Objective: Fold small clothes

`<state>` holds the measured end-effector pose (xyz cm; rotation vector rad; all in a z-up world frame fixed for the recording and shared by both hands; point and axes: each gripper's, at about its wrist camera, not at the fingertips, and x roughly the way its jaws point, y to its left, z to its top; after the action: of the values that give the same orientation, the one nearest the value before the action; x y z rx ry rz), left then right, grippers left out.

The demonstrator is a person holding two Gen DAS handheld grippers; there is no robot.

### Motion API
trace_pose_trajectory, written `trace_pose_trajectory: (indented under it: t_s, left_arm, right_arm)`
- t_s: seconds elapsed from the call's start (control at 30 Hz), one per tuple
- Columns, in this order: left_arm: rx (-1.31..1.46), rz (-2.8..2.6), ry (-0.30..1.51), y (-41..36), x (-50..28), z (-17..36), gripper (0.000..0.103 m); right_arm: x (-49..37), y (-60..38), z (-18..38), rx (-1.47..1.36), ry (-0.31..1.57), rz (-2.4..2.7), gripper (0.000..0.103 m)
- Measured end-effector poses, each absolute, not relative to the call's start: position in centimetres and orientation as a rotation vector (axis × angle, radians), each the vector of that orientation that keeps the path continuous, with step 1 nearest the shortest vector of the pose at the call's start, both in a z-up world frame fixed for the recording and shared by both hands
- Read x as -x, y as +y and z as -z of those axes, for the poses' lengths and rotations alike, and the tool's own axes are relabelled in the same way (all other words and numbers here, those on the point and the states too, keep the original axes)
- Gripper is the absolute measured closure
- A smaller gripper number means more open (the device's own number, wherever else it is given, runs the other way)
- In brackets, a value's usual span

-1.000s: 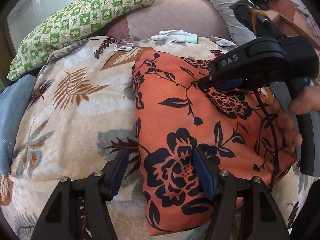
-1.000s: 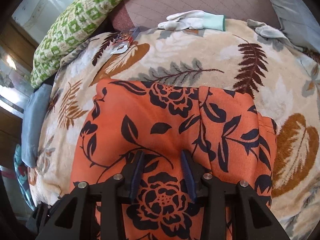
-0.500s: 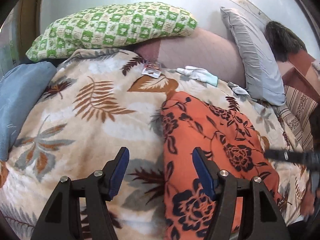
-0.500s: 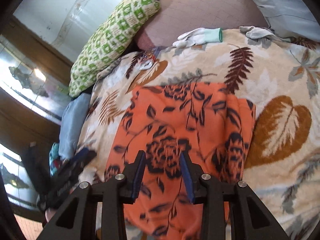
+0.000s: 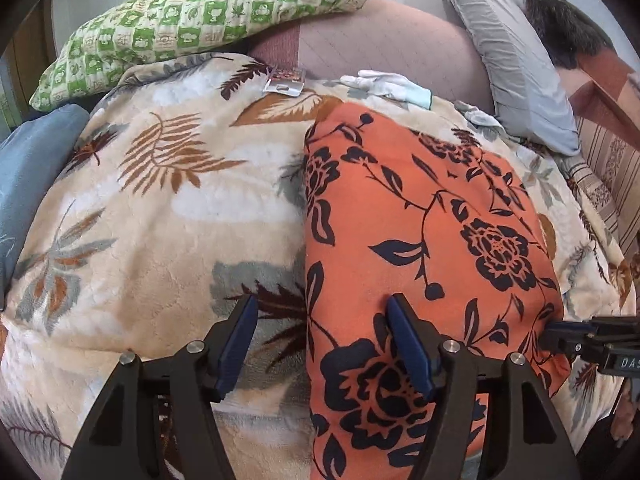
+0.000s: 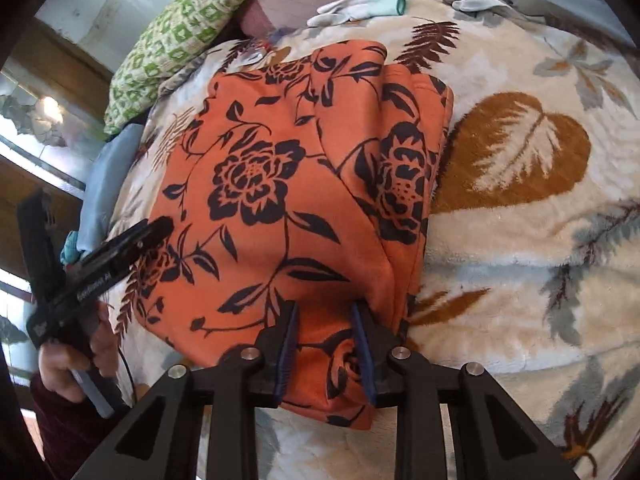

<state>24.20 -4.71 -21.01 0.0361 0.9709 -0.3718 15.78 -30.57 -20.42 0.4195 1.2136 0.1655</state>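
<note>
An orange garment with a black flower print (image 5: 424, 240) lies folded on the leaf-patterned blanket (image 5: 160, 220); it also shows in the right wrist view (image 6: 288, 184). My left gripper (image 5: 320, 320) is open and straddles the garment's left near edge, just above it. My right gripper (image 6: 325, 322) is open, its jaws on either side of a bunched part of the garment's near edge. In the right wrist view the left gripper (image 6: 156, 228) is at the garment's left side. In the left wrist view the right gripper (image 5: 548, 338) touches the garment's right edge.
A green checked pillow (image 5: 200, 12) and a grey pillow (image 5: 508, 48) lie at the back. A white glove (image 5: 384, 82) and a small packet (image 5: 284, 82) lie at the blanket's far edge. A blue cushion (image 5: 28, 172) is at the left.
Both grippers pulled back from over the garment and came down at its near edge. The right gripper now has the bunched edge between its jaws.
</note>
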Motion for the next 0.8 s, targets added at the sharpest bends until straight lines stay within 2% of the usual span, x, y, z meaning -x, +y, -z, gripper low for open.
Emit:
trace_pose_trajectory:
  t_s: [0.23, 0.37, 0.5, 0.57, 0.67, 0.8]
  left_arm:
    - [-0.018, 0.353, 0.912, -4.4, -24.1, 19.1, 0.034]
    - [-0.084, 0.356, 0.890, -5.5, -23.4, 19.0, 0.034]
    - [-0.171, 0.334, 0.902, -6.4, -23.3, 20.3, 0.034]
    - [-0.171, 0.330, 0.908, -6.5, -23.6, 20.9, 0.030]
    - [-0.182, 0.308, 0.901, -6.5, -23.8, 21.0, 0.023]
    - [-0.167, 0.299, 0.904, -6.4, -23.7, 20.9, 0.023]
  right_arm:
    - [-21.0, -31.6, 15.1, -0.418, 1.030, -0.133, 0.071]
    - [-25.5, -31.9, 16.4, -0.436, 1.006, -0.053, 0.071]
    - [-28.0, -31.7, 19.3, -0.409, 1.064, -0.005, 0.071]
    - [-28.4, -31.5, 20.9, -0.382, 1.084, 0.004, 0.070]
    - [-28.1, -31.0, 20.6, -0.353, 1.064, 0.007, 0.070]
    - [-26.6, -31.0, 19.2, -0.358, 1.057, -0.002, 0.070]
